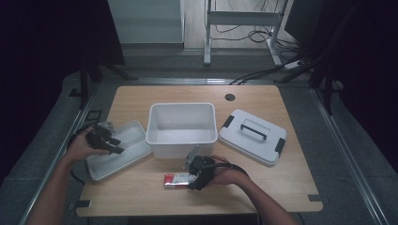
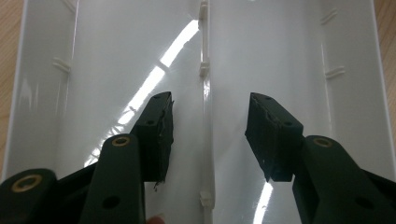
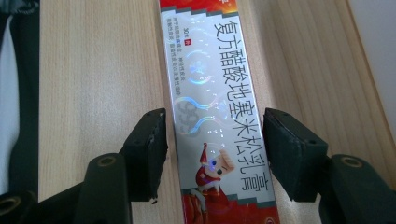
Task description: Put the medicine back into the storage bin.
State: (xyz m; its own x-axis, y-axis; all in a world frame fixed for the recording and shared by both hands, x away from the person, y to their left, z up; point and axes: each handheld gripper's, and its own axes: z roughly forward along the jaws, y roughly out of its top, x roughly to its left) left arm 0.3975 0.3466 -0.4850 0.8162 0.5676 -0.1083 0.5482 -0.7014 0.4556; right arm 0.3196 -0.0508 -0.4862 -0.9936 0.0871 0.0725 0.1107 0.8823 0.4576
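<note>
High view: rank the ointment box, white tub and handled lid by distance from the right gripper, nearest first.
From the right gripper:
1. ointment box: between its open jaws, near table edge.
2. white tub: just behind it, table centre.
3. handled lid: farther off, to the right and behind.

A light wooden counter (image 1: 281, 187) with rounded corners fills the middle of the high view, a round cable hole (image 1: 229, 97) near its far edge. Grey carpeted floor (image 1: 178, 65) surrounds it, with metal rails (image 1: 349, 159) running along both sides. At the upper centre stands a white metal frame (image 1: 244, 18) with black cables (image 1: 263, 35) trailing beneath it. A pale panel (image 1: 145, 21) sits at upper left of centre. Both upper corners are dark; light falls on the counter.
</note>
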